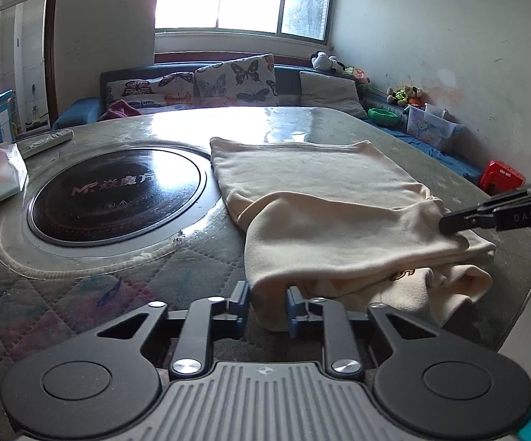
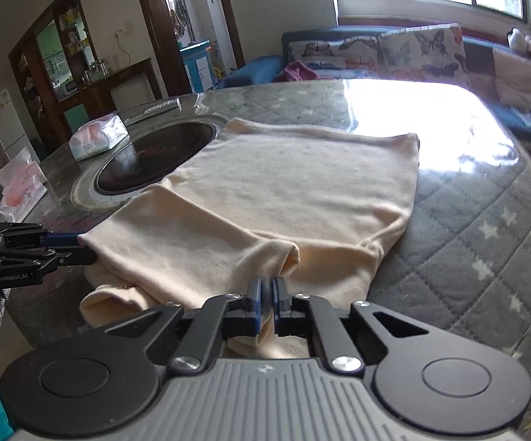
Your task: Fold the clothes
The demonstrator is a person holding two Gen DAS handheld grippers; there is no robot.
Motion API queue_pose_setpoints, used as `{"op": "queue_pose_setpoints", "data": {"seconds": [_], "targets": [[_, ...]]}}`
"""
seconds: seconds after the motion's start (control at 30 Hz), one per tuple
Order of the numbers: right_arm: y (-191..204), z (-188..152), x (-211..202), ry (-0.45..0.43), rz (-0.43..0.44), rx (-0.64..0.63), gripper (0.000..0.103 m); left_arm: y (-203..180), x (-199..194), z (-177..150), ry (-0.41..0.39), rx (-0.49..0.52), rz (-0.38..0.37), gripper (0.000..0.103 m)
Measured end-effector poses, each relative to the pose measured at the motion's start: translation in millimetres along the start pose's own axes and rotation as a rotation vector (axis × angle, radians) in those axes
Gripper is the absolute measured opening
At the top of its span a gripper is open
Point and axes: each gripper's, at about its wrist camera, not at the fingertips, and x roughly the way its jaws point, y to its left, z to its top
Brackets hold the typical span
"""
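Quilted bench point(image 2: 486, 220) is seen under a cream garment point(image 2: 284, 191), spread ahead of both jaws, near part already doubled over. Right gripper point(image 2: 267, 290) is clenched on its edge; left gripper point(image 1: 267, 299) stands released at its corner. Further folds are judged left.

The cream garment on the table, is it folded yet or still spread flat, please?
Partly folded: the cream garment has its near part doubled over the far part, which lies flat. The right gripper pinches the near edge.

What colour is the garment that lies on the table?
The garment is plain cream, a pale beige; the right wrist view shows it best.
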Motion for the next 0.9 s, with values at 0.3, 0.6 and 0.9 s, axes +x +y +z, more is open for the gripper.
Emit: {"op": "queue_pose_setpoints", "data": {"seconds": [0.3,0.6,0.9], "targets": [[-2,5,-5,-0.029,-0.045,-0.011,0.005,1,-6,-2,-0.018,0.007,0.013,0.009],[-12,-5,7,0.024,-0.016,0.069,0.013,-2,-1,-3,0.009,-0.001,0.005,0.022],[3,5,-14,-0.061,-0.073,-0.043,0.004,-15,-6,0,-0.029,0.092,0.060,0.003]]}}
